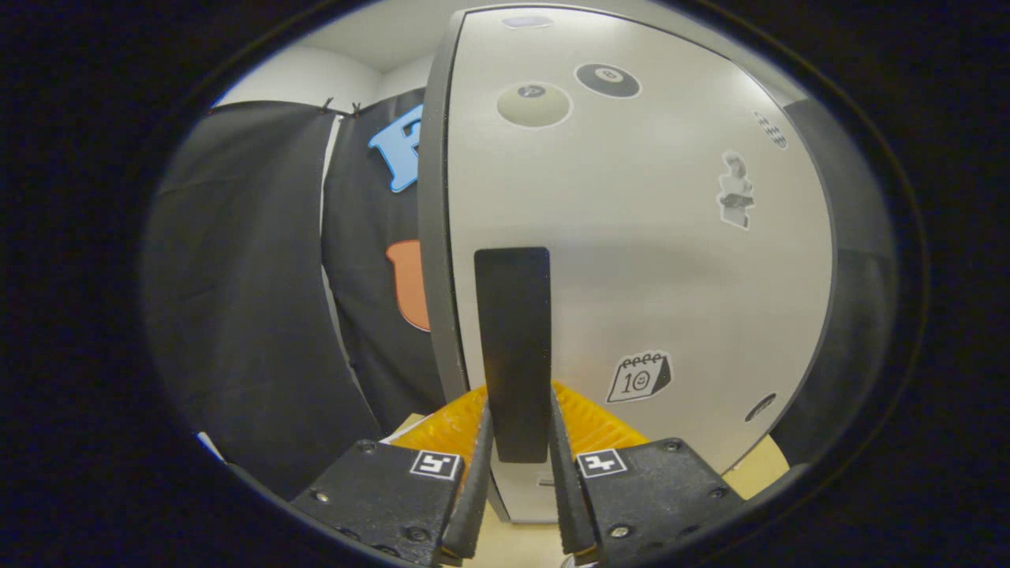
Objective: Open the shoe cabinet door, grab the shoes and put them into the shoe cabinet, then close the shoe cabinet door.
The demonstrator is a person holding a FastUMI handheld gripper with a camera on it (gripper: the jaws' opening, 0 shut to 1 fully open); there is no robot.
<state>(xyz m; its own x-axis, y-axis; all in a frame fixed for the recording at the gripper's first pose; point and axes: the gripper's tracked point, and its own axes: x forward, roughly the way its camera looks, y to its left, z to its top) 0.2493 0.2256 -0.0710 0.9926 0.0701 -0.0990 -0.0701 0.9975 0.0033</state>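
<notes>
The shoe cabinet door (631, 237) is a pale panel with several stickers, close in front of me. A long dark upright handle (513, 339) runs down its left part. My gripper (517, 430) is shut on the lower part of this handle, one finger pressing on each side. The door's grey edge (432, 237) shows to the left of the handle.
Black booth cloth (252, 300) hangs to the left of the cabinet. A light wooden surface (521, 544) lies below the cabinet, under my fingers. A white wall (316, 75) rises above the cloth.
</notes>
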